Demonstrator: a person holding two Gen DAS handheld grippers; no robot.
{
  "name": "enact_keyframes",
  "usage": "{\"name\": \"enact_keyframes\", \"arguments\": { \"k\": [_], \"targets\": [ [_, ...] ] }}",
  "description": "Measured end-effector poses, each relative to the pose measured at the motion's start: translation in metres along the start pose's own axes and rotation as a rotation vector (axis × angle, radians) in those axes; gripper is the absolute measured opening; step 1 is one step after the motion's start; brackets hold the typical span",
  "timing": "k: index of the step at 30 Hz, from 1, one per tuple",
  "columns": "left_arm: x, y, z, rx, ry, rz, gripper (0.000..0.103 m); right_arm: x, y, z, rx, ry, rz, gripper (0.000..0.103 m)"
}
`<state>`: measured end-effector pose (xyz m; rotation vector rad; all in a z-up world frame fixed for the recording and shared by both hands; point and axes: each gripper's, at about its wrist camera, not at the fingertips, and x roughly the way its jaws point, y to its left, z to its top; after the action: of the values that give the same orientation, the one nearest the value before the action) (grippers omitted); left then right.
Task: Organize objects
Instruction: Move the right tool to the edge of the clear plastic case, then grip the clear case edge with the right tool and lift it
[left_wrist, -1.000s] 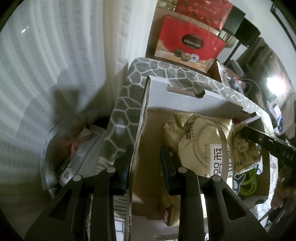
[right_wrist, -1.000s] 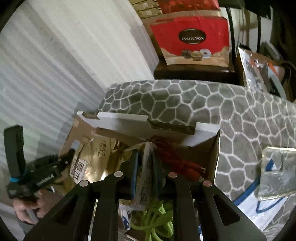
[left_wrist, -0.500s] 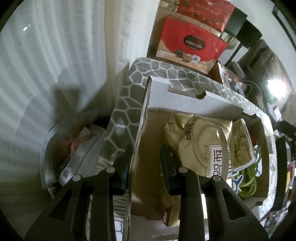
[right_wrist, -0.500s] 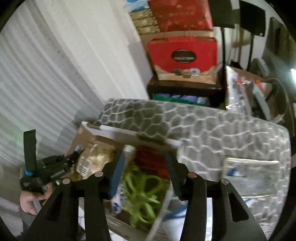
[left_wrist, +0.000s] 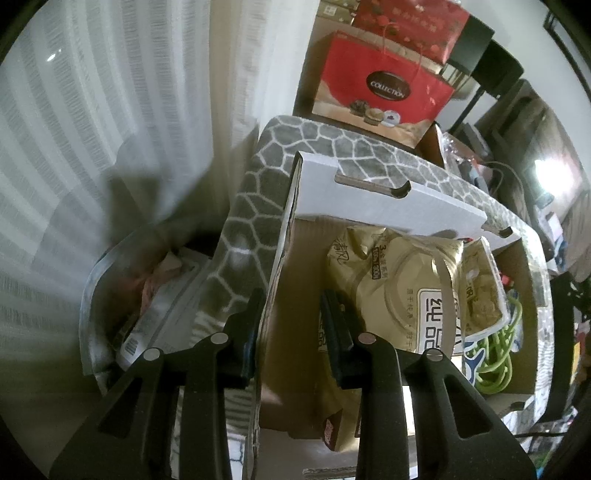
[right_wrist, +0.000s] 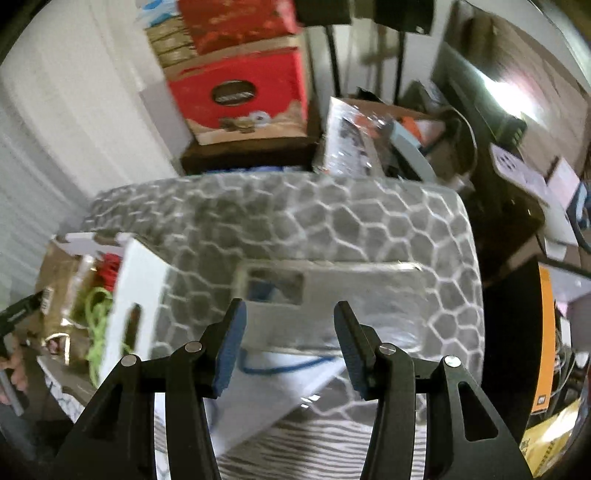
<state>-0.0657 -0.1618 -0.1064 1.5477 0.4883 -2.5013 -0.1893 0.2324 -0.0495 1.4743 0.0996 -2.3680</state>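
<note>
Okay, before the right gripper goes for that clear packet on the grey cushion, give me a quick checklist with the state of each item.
1. Right gripper empty and open: ok, fingers spread with nothing between them.
2. Clear packet within line of the fingers: ok, it lies on the cushion directly ahead.
3. Packet outline sharp enough to aim: not ok, the right view is motion-blurred.
4. Left gripper steadying the cardboard box: cannot tell; its fingers straddle the left wall, but contact is unclear.
5. Room in the box: cannot tell; the gold bag and green cord fill much of it.
</note>
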Motion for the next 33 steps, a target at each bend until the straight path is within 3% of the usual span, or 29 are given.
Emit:
{"name": "enact_keyframes", "arguments": {
  "k": [2,6,13,14,17,19,21,23,29,33],
  "targets": [
    [0.001,0.0,0.0,0.002,0.001,0.005,0.027,0.003,-0.011,-0.004,0.02,0.003,-0.015,0.05],
    [0.001,0.0,0.0,0.009,0.002,0.015,0.028,0.006,-0.04,-0.007,0.085,-0.015,-0.076,0.061],
    [0.0,-0.003,-0.001,0.009,0.004,0.023,0.028,0.02,-0.079,-0.008,0.157,0.008,-0.142,0.061],
    [0.0,-0.005,-0.002,0.01,0.003,0.025,0.028,0.023,-0.081,-0.009,0.162,0.013,-0.143,0.059],
    [0.0,-0.005,-0.002,0.012,0.006,0.026,0.028,0.032,-0.085,-0.012,0.168,0.028,-0.136,0.032],
    [-0.001,-0.005,-0.002,0.012,0.007,0.026,0.028,0.035,-0.087,-0.013,0.178,0.021,-0.118,0.028],
    [-0.001,-0.005,-0.002,0.011,0.008,0.027,0.028,0.034,-0.089,-0.014,0.18,0.016,-0.102,0.012],
    [-0.001,-0.006,-0.002,0.011,0.007,0.027,0.028,0.032,-0.091,-0.014,0.189,0.02,-0.097,0.003],
    [-0.001,-0.005,-0.002,0.013,0.008,0.03,0.028,0.005,-0.078,-0.007,0.162,-0.045,-0.043,0.004],
    [-0.002,-0.005,-0.001,0.011,0.008,0.028,0.029,-0.018,-0.049,0.003,0.099,-0.096,-0.009,0.004]
  ]
}}
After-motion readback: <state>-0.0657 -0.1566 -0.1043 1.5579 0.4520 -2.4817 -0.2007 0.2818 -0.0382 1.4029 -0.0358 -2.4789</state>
